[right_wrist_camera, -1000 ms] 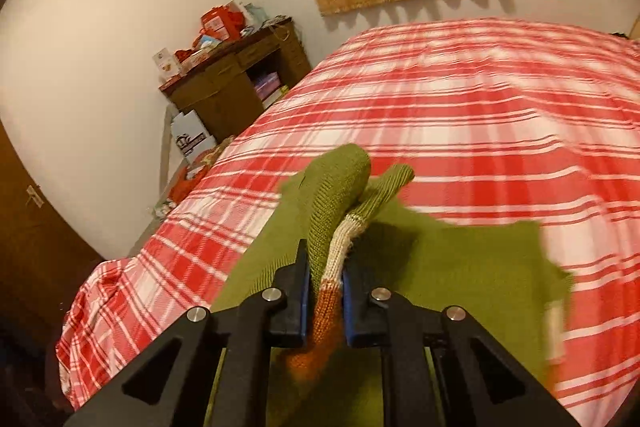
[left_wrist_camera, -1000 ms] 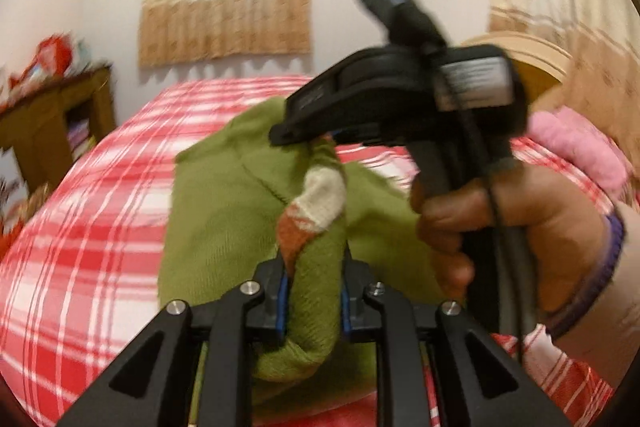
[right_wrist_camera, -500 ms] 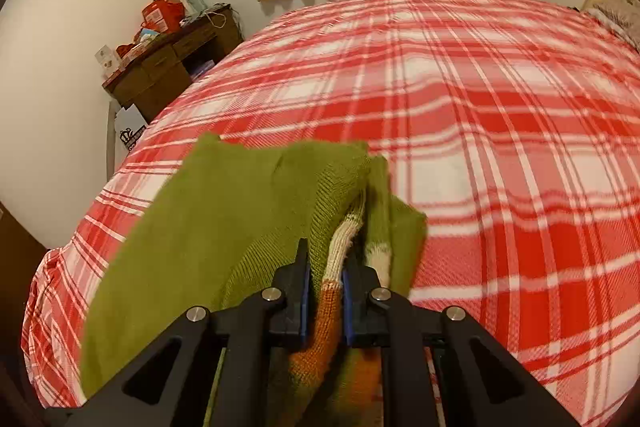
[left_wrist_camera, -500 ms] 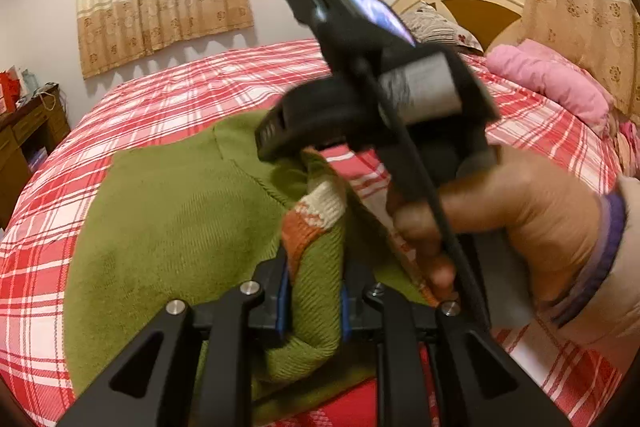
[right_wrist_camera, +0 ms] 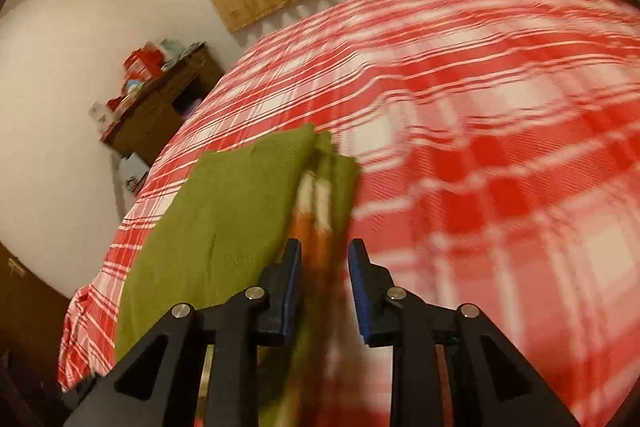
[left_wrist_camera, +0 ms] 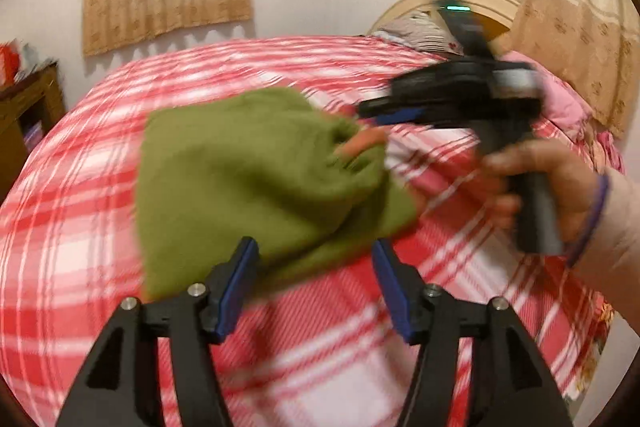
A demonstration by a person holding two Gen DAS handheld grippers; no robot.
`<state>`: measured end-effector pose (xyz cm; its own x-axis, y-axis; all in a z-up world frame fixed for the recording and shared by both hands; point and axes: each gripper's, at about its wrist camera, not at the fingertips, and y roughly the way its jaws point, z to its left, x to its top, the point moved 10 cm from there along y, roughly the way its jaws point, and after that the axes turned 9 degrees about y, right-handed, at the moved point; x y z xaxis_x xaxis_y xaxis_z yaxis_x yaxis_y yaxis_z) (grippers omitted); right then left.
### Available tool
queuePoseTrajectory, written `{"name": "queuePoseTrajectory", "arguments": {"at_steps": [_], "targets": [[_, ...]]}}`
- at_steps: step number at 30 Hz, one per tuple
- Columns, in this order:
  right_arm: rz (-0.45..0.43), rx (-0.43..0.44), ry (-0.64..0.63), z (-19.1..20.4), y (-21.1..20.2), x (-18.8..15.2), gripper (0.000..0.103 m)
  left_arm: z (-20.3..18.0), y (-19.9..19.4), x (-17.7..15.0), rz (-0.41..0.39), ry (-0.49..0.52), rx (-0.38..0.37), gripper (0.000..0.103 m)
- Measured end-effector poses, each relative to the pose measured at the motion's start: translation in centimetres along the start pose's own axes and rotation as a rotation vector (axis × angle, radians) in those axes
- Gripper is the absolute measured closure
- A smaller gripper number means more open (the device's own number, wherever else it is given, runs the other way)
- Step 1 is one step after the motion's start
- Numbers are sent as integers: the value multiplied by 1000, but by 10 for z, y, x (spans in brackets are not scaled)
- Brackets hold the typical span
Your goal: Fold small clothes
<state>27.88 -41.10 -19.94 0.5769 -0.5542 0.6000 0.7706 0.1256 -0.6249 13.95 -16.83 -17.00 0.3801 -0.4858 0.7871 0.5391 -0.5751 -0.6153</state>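
The green knitted garment [left_wrist_camera: 256,179] is seen lying folded on the red plaid bedspread [left_wrist_camera: 80,219], its orange-and-cream striped edge [right_wrist_camera: 316,223] turned toward the right side. A soft, light, limp knit is judged here: it will sag and slide unless taken by doubled layers at a corner or folded edge. The left gripper [left_wrist_camera: 314,283] is spread wide, nothing between its blue pads, just short of the garment's near edge. The right gripper [right_wrist_camera: 324,279] is parted too; the striped edge runs between its fingers, apparently unclamped, though blur makes contact uncertain. A wooden cabinet [right_wrist_camera: 160,107] stands beside the bed.
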Motion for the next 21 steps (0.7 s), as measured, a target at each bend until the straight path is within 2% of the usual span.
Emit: {"name": "queuePoseTrajectory", "arguments": {"at_steps": [5,7,9,12,14,16,17,18,19,21], "targets": [[-44,40,-70,35,-50,-27,77,23,-7,-19,52,-118,15,41],[-41,62,-150,59,-58,-36,73,30,-8,-22,70,-136,64,41],[-20,49,-253,79,-55,-42,59,38,-8,-28,92,-133,114,41],[13,16,-408,105,-39,-55,57,44,-5,-32,114,-134,156,41],[56,-9,-474,109,-23,-65,57,49,-2,-31,123,-132,185,41],[110,-74,-533,101,-4,-76,57,59,3,-29,131,-132,222,41],[144,-102,-549,94,6,-83,59,64,6,-28,139,-136,247,41],[178,-116,-556,87,13,-91,67,72,10,-29,155,-149,275,41],[192,-124,-558,83,15,-98,70,78,14,-32,175,-172,288,41],[185,-105,-537,81,9,-102,85,87,17,-40,189,-230,254,38]]}}
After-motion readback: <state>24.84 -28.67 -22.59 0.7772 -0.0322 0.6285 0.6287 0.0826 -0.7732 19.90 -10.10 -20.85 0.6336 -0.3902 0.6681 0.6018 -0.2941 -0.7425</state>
